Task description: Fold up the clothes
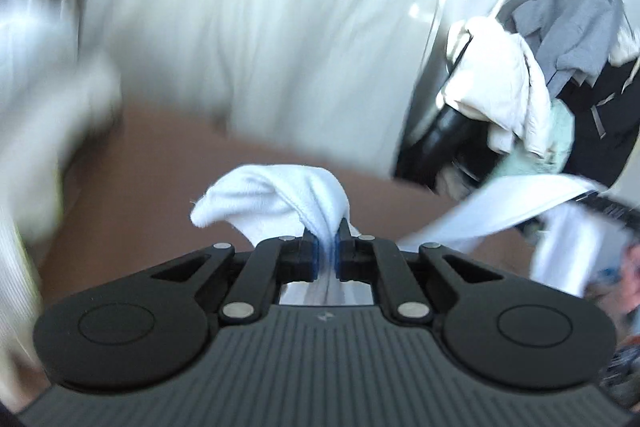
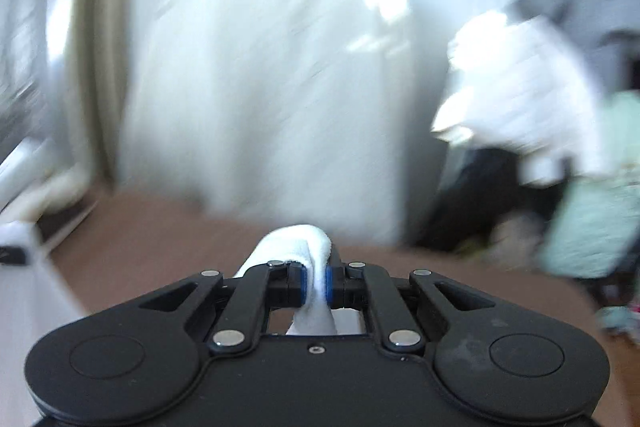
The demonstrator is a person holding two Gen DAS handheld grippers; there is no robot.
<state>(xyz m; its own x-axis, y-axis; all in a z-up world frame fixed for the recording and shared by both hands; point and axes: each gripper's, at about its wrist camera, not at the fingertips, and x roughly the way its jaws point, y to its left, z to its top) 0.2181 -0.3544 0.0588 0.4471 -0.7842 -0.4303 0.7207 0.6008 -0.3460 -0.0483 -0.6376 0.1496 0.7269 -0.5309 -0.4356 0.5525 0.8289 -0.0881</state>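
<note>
White cloth clamped in left gripper and right gripper, bunched just ahead.

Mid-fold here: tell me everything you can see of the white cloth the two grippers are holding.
The white cloth looks like soft, terry-like fabric with a stitched hem. The left gripper pinches a bunched edge between its blue pads, folds puffing out ahead and to the left. The right gripper clamps a rolled part, which also trails down behind the jaws. Its full shape is hidden; the background is blurred.

Both wrist cameras sit close behind own fingers, facing white curtain across brown surface; both share clothes pile right of curtain.
</note>
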